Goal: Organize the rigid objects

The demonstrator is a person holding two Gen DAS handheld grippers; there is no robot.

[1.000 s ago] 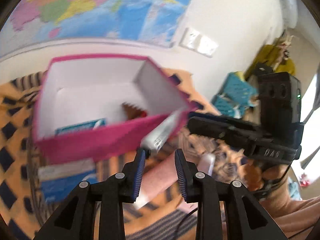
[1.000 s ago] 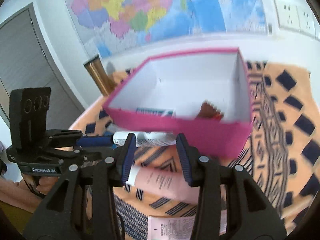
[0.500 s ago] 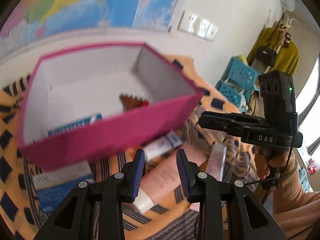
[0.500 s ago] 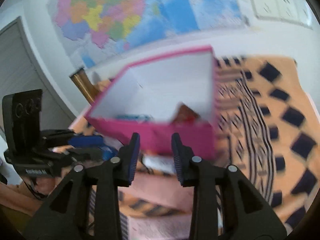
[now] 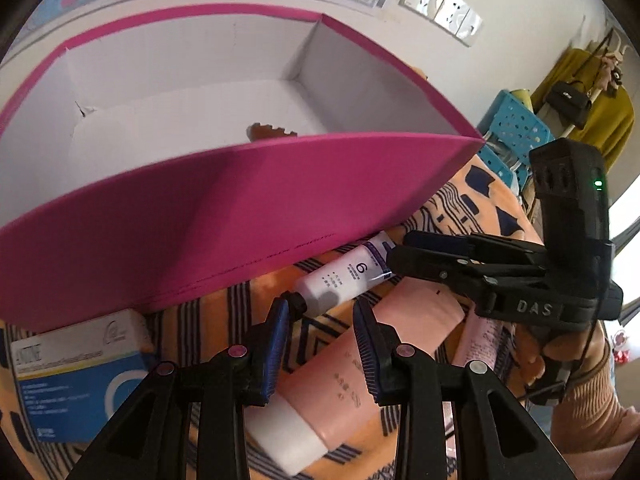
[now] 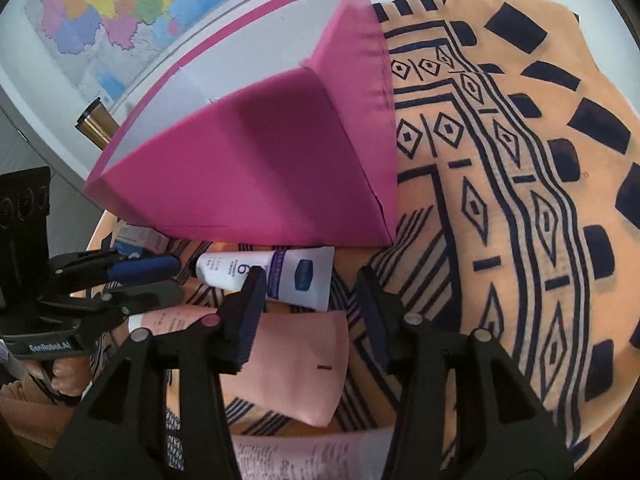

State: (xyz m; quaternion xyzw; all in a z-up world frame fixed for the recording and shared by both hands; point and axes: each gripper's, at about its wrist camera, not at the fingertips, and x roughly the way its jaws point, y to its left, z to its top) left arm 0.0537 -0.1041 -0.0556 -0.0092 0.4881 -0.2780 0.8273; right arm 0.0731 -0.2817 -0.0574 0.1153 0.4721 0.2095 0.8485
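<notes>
A pink box [image 5: 240, 216] with a white inside stands on the patterned cloth; it also shows in the right wrist view [image 6: 256, 176]. A small white and purple tube [image 5: 344, 276] lies at its front edge, also in the right wrist view [image 6: 280, 274]. A large pink tube [image 5: 352, 372] lies nearer, also in the right wrist view [image 6: 288, 364]. My left gripper [image 5: 320, 312] is open, its tips just short of the white tube's cap. My right gripper [image 6: 310, 280] is open over the white tube's flat end. A brown item [image 5: 268, 132] lies inside the box.
A blue and white carton [image 5: 76, 376] lies left of my left gripper by the box. A second pink tube [image 5: 480, 340] lies on the right. A printed pink packet [image 6: 312, 456] lies at the bottom. A brass cylinder [image 6: 96, 122] stands behind the box. Blue baskets [image 5: 516, 128] stand beyond the table.
Both grippers have dropped down and moved in close to the box front and the white tube. The right gripper has opened wider and now looks at the box's right corner.
</notes>
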